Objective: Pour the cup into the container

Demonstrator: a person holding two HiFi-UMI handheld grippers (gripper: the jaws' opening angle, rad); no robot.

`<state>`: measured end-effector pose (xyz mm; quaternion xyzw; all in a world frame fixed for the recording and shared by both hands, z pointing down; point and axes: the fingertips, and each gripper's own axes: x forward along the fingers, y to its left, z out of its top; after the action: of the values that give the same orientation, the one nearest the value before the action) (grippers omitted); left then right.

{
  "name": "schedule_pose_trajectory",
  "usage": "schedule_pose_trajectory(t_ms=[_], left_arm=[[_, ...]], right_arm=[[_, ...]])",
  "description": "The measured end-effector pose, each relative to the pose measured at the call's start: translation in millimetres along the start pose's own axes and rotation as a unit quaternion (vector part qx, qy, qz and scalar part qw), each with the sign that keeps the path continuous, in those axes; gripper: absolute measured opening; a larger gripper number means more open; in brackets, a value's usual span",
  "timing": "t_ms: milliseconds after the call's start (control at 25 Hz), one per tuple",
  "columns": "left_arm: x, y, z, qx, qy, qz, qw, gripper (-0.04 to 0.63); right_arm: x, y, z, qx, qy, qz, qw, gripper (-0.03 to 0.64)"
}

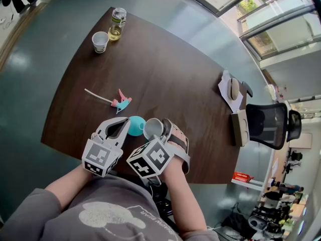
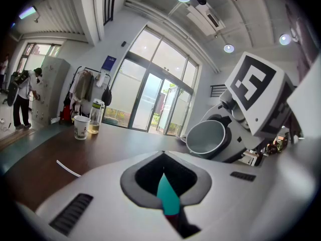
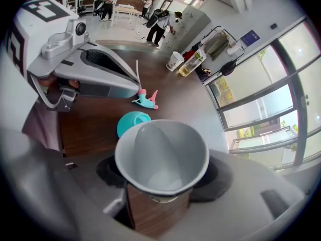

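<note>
Cup (image 3: 161, 154), grey, clamped in the right tongs (image 1: 161, 132), tips toward the teal container (image 1: 134, 126) by the counter's (image 1: 165, 74) near edge. The left tongs (image 1: 123, 127) pinch the container's rim. Pouring underway; next, likely tilt further over it.

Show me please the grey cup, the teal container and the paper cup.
grey cup (image 3: 163, 154): right gripper view, on its inner wall.
teal container (image 1: 134, 126): head view, on its rounded body.
paper cup (image 1: 100, 46): head view, on its outer wall.
</note>
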<state>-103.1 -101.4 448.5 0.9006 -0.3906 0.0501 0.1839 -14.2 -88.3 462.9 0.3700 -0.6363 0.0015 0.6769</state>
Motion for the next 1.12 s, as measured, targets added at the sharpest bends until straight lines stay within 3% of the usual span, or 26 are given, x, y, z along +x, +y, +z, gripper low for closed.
schedule_pose_trajectory(t_ms=[320, 720, 840, 1000, 1120], left_arm=[[-4, -3, 0, 0.007, 0.005, 0.003, 1.0, 0.008], [-7, -11, 8, 0.027, 0.004, 0.005, 0.9996, 0.008], [-7, -15, 10, 0.035, 0.003, 0.005, 0.9993, 0.008], [-8, -20, 14, 0.045, 0.003, 0.008, 0.999, 0.008], [-9, -25, 16, 0.053, 0.003, 0.011, 0.9985, 0.007]], right_arm=[[-5, -6, 6, 0.046, -0.058, -0.001, 0.997, 0.298], [-19, -15, 8, 0.132, -0.161, 0.01, 0.978, 0.298], [-22, -17, 6, 0.159, -0.195, 0.018, 0.968, 0.298], [-30, -21, 4, 0.211, -0.253, 0.044, 0.943, 0.298], [-31, -22, -5, 0.246, -0.265, 0.06, 0.93, 0.298]])
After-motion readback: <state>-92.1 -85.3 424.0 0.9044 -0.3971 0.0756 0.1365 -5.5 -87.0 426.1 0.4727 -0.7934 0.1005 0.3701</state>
